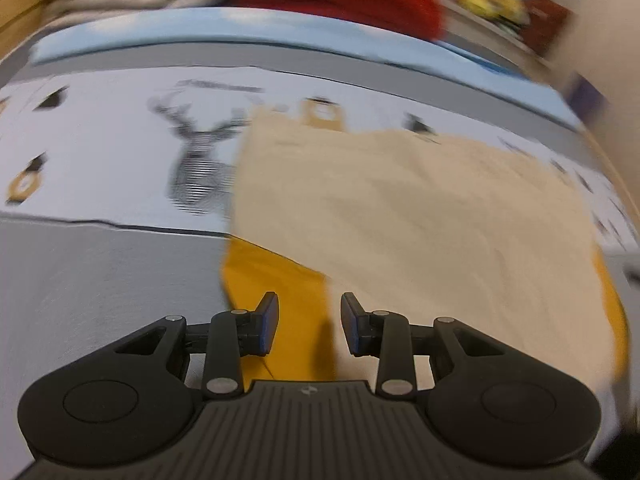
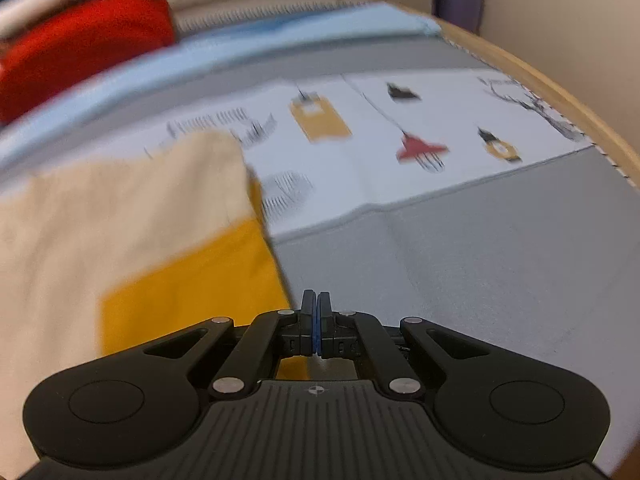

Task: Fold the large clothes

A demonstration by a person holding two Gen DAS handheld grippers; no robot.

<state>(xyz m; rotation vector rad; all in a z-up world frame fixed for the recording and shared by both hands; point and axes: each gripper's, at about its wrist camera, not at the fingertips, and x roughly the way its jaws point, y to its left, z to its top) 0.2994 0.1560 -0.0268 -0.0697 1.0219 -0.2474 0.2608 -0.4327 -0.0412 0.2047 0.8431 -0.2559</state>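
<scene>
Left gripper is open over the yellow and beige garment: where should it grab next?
Probably the near left corner of the garment, where the yellow layer sticks out from under the beige one. It lies flat on the bed cover, so bring the left gripper in low from the left edge, one finger sliding under.

A bed is covered by a grey-and-white printed bedspread (image 2: 460,240) – deer and lantern motifs; a wooden bed frame (image 2: 552,92) is seen beside a beige wall (image 2: 560,20).
</scene>
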